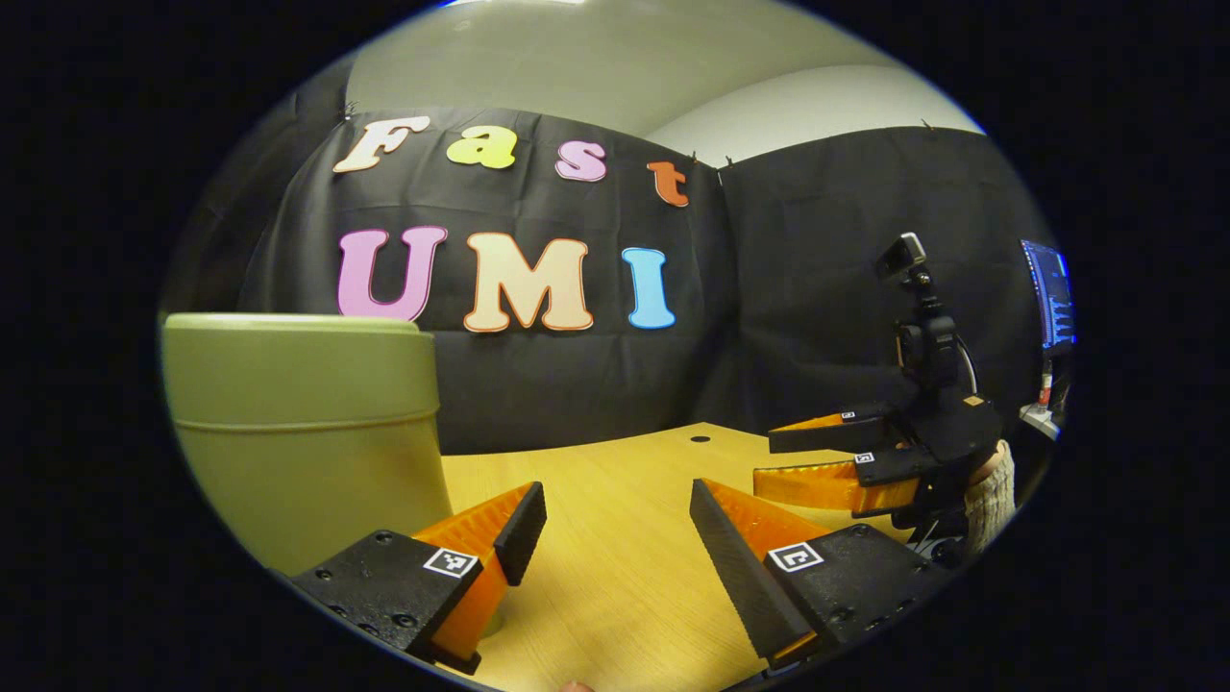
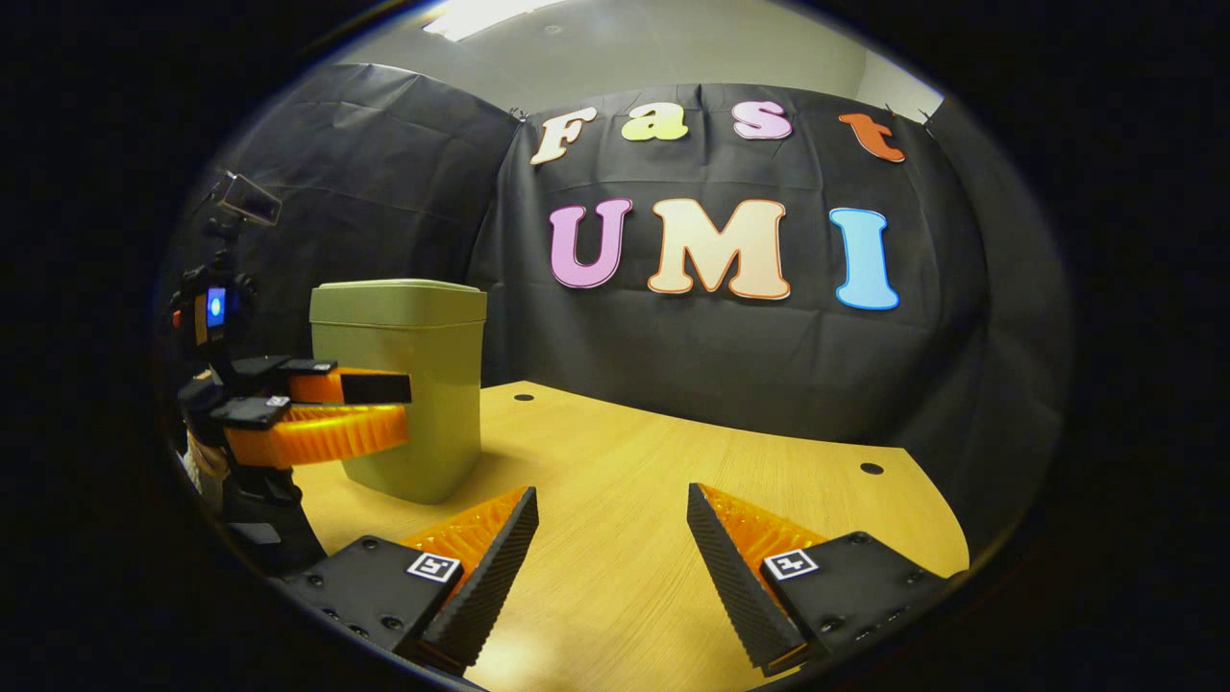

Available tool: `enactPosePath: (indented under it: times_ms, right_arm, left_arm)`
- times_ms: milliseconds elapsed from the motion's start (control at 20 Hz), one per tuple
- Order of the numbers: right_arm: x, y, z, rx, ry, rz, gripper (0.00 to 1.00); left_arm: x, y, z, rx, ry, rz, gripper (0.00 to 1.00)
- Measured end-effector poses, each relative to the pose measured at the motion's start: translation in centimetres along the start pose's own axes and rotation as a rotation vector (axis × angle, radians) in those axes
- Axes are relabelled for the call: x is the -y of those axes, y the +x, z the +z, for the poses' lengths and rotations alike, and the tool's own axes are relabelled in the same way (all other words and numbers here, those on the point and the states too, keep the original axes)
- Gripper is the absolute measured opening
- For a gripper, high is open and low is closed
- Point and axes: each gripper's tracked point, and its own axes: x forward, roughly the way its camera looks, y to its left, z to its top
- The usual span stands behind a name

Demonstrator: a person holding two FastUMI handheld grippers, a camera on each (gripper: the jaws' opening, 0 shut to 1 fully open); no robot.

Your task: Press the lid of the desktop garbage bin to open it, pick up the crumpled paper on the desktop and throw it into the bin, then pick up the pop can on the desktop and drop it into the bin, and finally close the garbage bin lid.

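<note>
Upright near the desk's left edge stands the green garbage bin (image 2: 404,384), its lid (image 2: 399,286) down flat. Just beside it the left gripper (image 1: 610,524) hangs above the wooden desk (image 2: 625,500), fingers spread apart and holding nothing. Well apart, toward the desk's right edge, the right gripper (image 2: 612,538) likewise gapes wide over bare wood.

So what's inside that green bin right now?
That can't be seen: the bin stands on the wooden table with its lid down, covering the inside. Both tongs, left and right, are open and empty.
</note>
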Motion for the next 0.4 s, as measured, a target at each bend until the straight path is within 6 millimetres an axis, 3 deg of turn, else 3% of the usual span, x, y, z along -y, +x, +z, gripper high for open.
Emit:
enactPosePath:
  times_ms: [100, 400]
  right_arm:
    - [0.1, 0.0, -0.5, -0.010, -0.008, -0.009, 0.98]
    - [0.8, 0.1, -0.9, -0.019, 0.000, -0.027, 0.99]
  left_arm:
    - [-0.1, 0.0, -0.9, -0.019, -0.028, -0.005, 0.94]
    - [1.0, -0.4, -1.1, -0.003, -0.037, -0.051, 0.93]
